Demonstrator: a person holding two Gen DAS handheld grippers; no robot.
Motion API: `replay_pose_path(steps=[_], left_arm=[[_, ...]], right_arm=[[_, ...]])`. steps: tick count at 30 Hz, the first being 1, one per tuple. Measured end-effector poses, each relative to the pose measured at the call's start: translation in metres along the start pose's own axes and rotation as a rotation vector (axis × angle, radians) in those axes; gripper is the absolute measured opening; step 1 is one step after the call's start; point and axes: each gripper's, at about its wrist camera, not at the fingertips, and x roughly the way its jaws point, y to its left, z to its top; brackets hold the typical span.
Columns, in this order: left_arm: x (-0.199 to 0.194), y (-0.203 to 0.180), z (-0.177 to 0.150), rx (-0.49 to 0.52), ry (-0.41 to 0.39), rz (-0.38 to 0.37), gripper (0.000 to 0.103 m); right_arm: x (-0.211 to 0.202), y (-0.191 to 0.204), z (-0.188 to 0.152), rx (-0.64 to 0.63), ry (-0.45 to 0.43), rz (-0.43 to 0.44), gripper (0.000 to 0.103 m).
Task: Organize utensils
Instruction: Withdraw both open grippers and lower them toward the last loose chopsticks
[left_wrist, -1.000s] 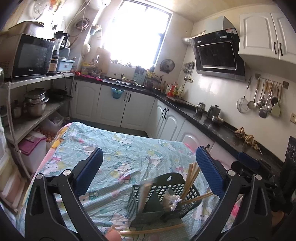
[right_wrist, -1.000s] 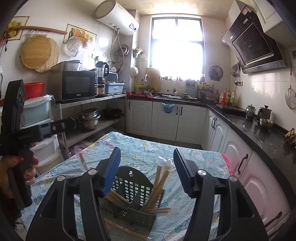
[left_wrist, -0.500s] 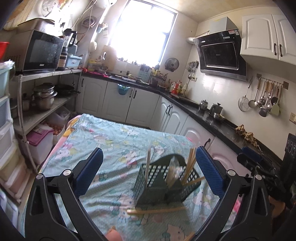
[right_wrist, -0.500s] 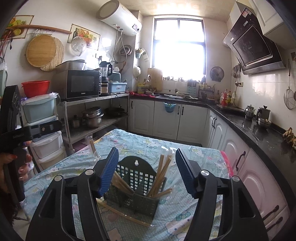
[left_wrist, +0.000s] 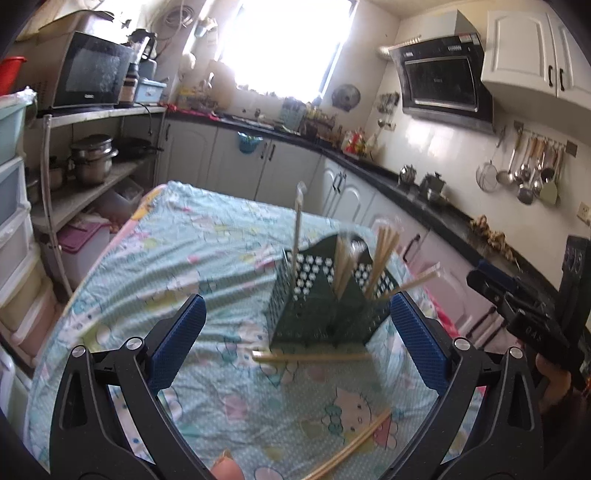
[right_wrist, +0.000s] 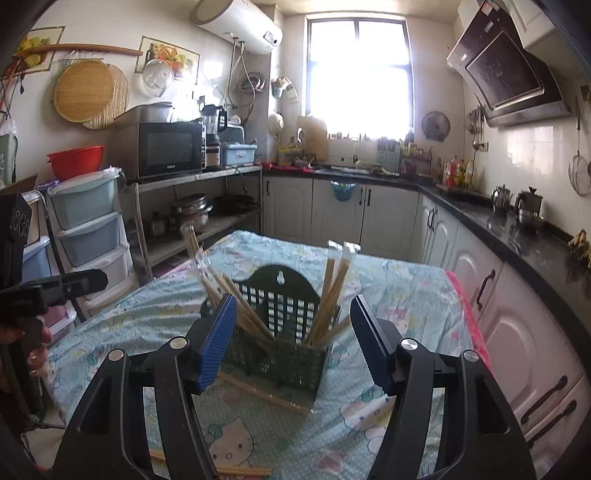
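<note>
2 loose chopstick pairs (left_wrist: 312, 356) are lying on the cloth (left_wrist: 207, 258) in the left wrist view, 1 flat just in front of the holder (left_wrist: 325, 295) and another (left_wrist: 351, 443) nearer the camera, low in the frame. Going for the nearer pair first looks sensible: coming down flat, pads either side of the sticks across their length, closing only once both are between the pads so they are not scissoring apart. Left gripper (left_wrist: 295, 332) is standing wide apart, holding nothing and touching nothing

Moving to the right wrist view, the holder (right_wrist: 284, 332) is sitting on the cloth (right_wrist: 388, 288) straight ahead, sticks (right_wrist: 328, 295) leaning out of both compartments, with 1 wrapped pair (right_wrist: 258, 391) lying against its front foot and more (right_wrist: 243, 470) at the bottom edge. Right gripper (right_wrist: 291, 339) is gaping about the width of the holder, empty, its pads appearing clear of the basket. Dropping sticks in tip-first and near-upright should be keeping the light holder from tipping
</note>
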Motion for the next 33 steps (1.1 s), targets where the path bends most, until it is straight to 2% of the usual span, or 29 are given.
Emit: replay_pose_path(steps=[15,24,26,28,32,33], left_arm=[[0.045,-0.047,-0.065,0.136,0.199,-0.089,0.092],[0.066,-0.071,-0.089,0.235,0.285,-0.152,0.092],[0.073,-0.076,-0.094,0.252,0.314,-0.17,0.09],[0.079,-0.08,-0.1,0.268,0.34,-0.181,0.083],[0.09,-0.09,-0.111,0.31,0.398,-0.206,0.08],[0.092,-0.092,-0.113,0.314,0.41,-0.216,0.074]], right_arm=[[0.033,-0.023,-0.053,0.0,0.181,-0.018,0.061],[0.064,-0.033,-0.082,-0.008,0.304,0.027,0.049],[0.071,-0.033,-0.088,-0.014,0.327,0.042,0.046],[0.081,-0.034,-0.095,-0.023,0.358,0.058,0.042],[0.099,-0.036,-0.107,-0.024,0.416,0.09,0.037],[0.104,-0.038,-0.111,-0.023,0.432,0.097,0.035]])
